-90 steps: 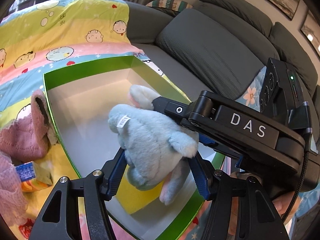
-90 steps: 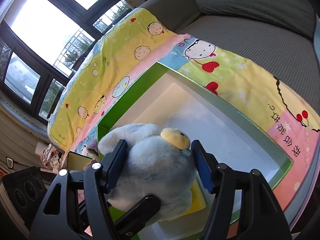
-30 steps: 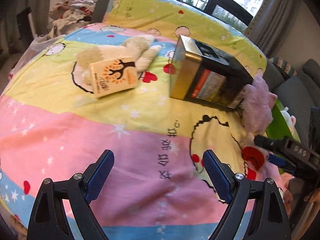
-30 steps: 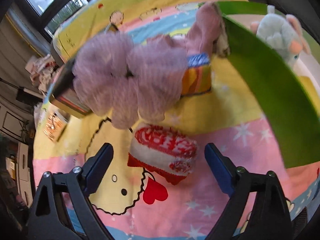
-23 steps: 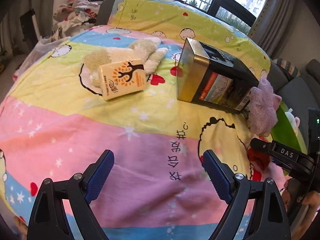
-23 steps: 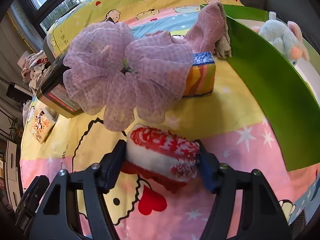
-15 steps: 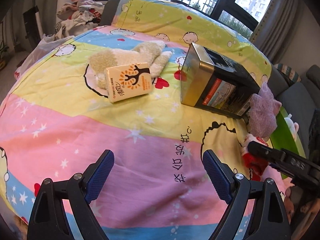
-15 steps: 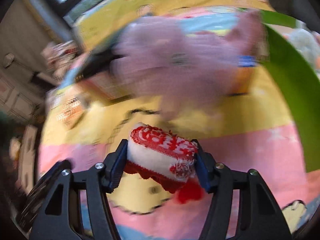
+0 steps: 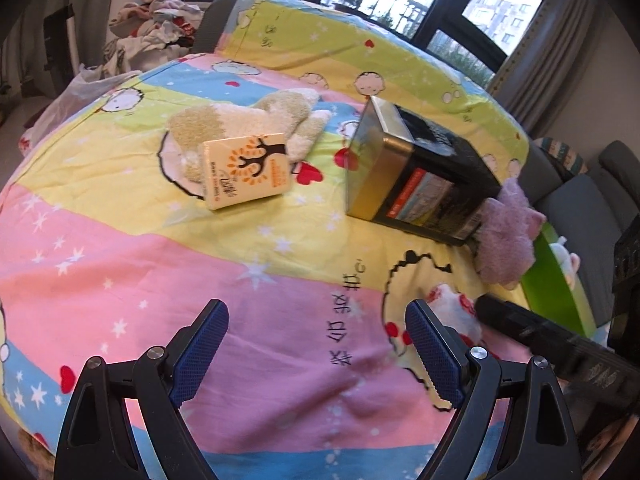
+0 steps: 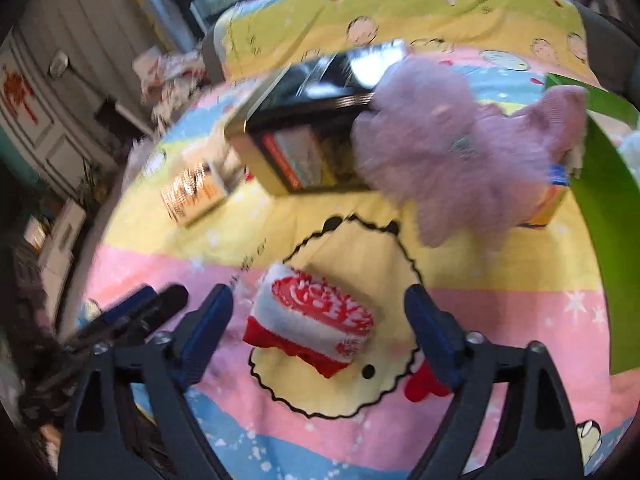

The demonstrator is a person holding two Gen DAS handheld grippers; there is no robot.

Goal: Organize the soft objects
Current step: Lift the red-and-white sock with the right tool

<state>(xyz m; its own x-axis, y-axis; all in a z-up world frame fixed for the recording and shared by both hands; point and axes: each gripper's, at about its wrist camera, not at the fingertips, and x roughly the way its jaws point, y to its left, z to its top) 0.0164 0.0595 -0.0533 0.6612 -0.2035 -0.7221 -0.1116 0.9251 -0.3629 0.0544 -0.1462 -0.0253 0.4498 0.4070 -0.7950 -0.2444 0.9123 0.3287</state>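
A cartoon-printed pink, yellow and blue quilt (image 9: 132,256) covers the surface. Toward its far side lies a black-and-gold rectangular tin box (image 9: 420,176); a fluffy lilac plush (image 10: 460,152) touches its end, beside the green-walled box (image 10: 600,200). The left gripper (image 9: 316,344) hangs over bare quilt, jaws wide and empty. The right gripper (image 10: 318,332) jaws are opening, pads clear of the red-and-white knitted pouch (image 10: 312,316) lying between them.
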